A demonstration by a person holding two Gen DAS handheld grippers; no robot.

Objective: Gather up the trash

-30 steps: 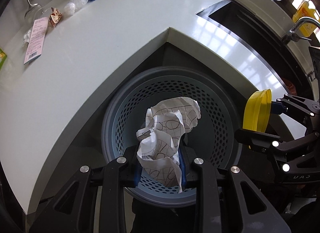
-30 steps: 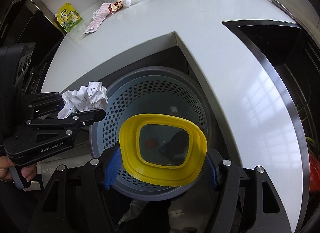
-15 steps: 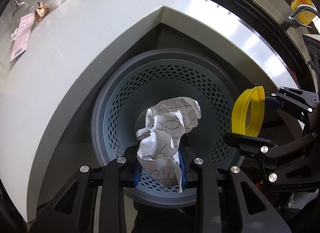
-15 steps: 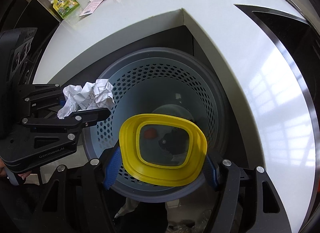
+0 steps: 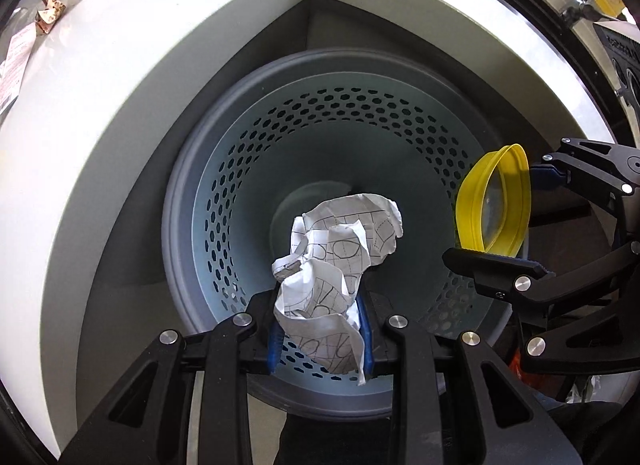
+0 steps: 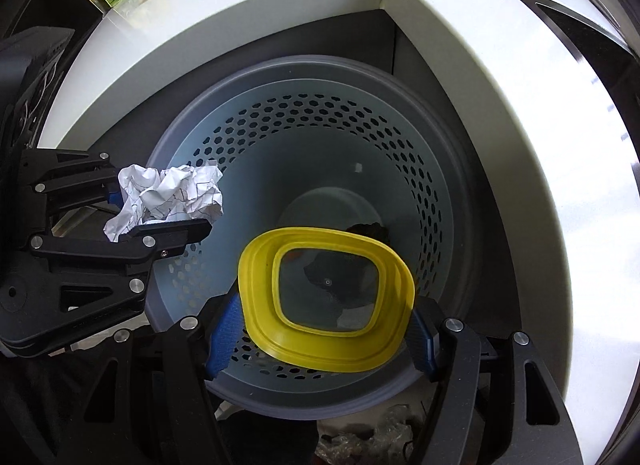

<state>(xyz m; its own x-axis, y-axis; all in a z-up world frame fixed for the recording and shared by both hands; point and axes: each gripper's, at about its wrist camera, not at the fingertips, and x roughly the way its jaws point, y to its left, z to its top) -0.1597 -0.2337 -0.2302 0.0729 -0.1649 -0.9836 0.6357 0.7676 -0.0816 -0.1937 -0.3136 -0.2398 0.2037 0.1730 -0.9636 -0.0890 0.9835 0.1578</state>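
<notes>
White glossy counter [image 5: 120,113] wraps inner corner, dark cabinet face [image 6: 340,37] below; daylight glare on top; faucet [image 5: 588,1] at far right.

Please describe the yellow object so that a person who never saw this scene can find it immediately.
Look below the corner of the white counter, over the grey perforated bin. The right tongs grip a yellow lid there. It alone is yellow-rimmed with a clear centre, unlike the crumpled paper beside it.

Both views are being lit brightly by daylight, and glare is being thrown across the white tabletop [image 6: 560,193], strongest along its right side. The inside of the perforated bin [image 5: 224,201] is being left in soft shade. Straight edges are being bent strongly by the fisheye, and the corners are being darkened. Objects at the far rim are being blurred.
</notes>
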